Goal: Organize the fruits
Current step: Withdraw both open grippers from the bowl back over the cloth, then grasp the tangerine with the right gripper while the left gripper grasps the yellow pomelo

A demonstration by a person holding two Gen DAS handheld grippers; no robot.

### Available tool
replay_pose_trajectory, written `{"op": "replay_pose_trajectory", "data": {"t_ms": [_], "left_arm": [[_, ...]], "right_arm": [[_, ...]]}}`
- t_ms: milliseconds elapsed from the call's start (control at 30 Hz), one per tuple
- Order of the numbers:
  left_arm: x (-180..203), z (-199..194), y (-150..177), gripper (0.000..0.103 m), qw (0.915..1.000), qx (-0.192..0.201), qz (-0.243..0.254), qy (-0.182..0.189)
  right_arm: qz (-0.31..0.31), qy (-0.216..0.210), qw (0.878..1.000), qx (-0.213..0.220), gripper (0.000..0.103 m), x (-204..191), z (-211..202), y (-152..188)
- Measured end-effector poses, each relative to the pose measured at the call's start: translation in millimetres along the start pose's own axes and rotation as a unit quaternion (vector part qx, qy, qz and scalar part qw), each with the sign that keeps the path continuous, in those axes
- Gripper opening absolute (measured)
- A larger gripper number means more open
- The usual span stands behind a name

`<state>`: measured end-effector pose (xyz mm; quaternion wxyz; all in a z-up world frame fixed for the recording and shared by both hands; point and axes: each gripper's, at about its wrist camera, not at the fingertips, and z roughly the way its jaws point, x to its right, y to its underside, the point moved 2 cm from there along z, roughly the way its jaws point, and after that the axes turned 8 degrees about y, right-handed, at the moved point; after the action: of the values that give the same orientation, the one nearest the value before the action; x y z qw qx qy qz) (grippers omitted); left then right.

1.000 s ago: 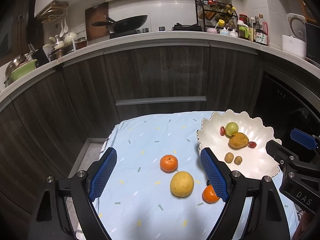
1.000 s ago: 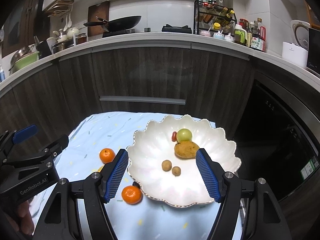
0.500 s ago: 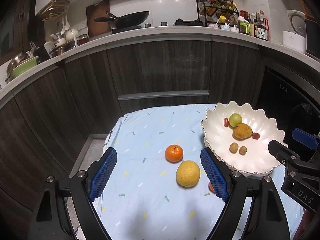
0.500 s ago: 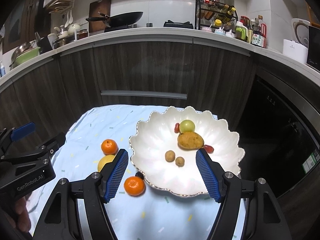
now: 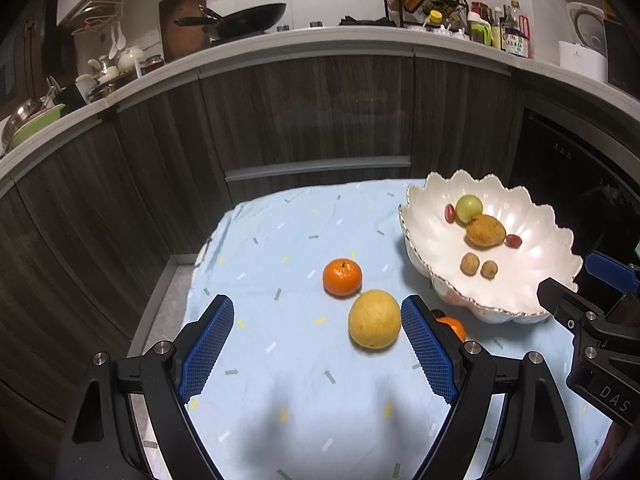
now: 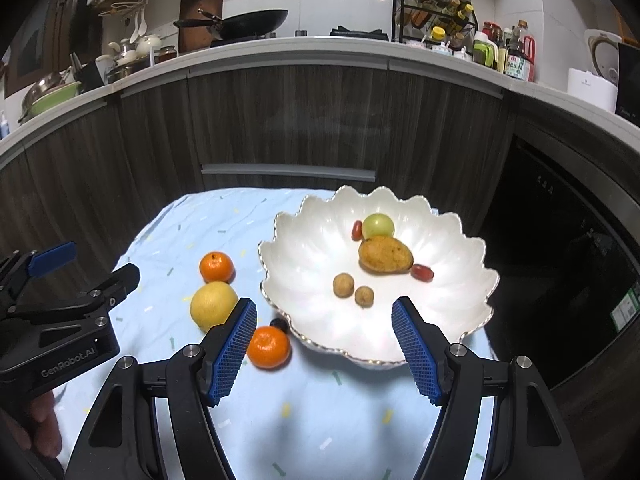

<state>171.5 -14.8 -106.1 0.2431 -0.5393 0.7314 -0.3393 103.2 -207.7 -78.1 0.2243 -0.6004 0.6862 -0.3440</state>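
Observation:
A white scalloped bowl point(image 6: 304, 248) point(image 5: 532, 292) stands on the light blue cloth and holds a green round fruit point(image 6: 377, 225), a brown mango-like fruit point(image 6: 385, 254), two small brown fruits and two red ones. On the cloth lie a large yellow fruit point(image 5: 374, 319) point(image 6: 213, 305), a tangerine point(image 5: 342, 277) point(image 6: 216, 267) behind it, and a second tangerine point(image 6: 268, 347) point(image 5: 452, 326) by the bowl's near rim. My left gripper point(image 5: 318, 314) hangs open above the cloth, the yellow fruit just inside its right finger. My right gripper point(image 6: 324, 316) is open over the bowl's near edge, holding nothing.
The small cloth-covered table point(image 5: 280, 400) sits low in front of dark wooden cabinets point(image 6: 288, 120). Its left edge drops to the floor. A small dark object point(image 6: 278, 324) lies under the bowl's rim beside the near tangerine. Kitchenware crowds the counter above.
Both grippers have sunk toward the table, so the fruits and bowl look larger and nearer. The jaws keep the same width. No fruit has moved.

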Motion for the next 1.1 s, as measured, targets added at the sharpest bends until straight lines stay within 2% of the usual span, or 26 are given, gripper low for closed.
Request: {"op": "replay_pose_trajectory", "data": {"t_ms": [400,700,867,1100], "left_arm": [[7,30,10,0.086,0.9995,-0.025,0.008,0.020],[22,56,20,0.086,0.9966,-0.045,0.044,0.054],[27,71,26,0.086,0.9928,-0.056,0.076,0.074],[23,92,28,0.086,0.9888,-0.069,0.096,0.092]], "right_arm": [[0.007,0.009,1.000,-0.022,0.071,1,19,14],[0.028,0.022,0.999,-0.039,0.071,8,32,28],[0.028,0.017,0.998,-0.049,0.071,1,39,38],[0.018,0.018,0.998,-0.060,0.072,-12,49,50]]}}
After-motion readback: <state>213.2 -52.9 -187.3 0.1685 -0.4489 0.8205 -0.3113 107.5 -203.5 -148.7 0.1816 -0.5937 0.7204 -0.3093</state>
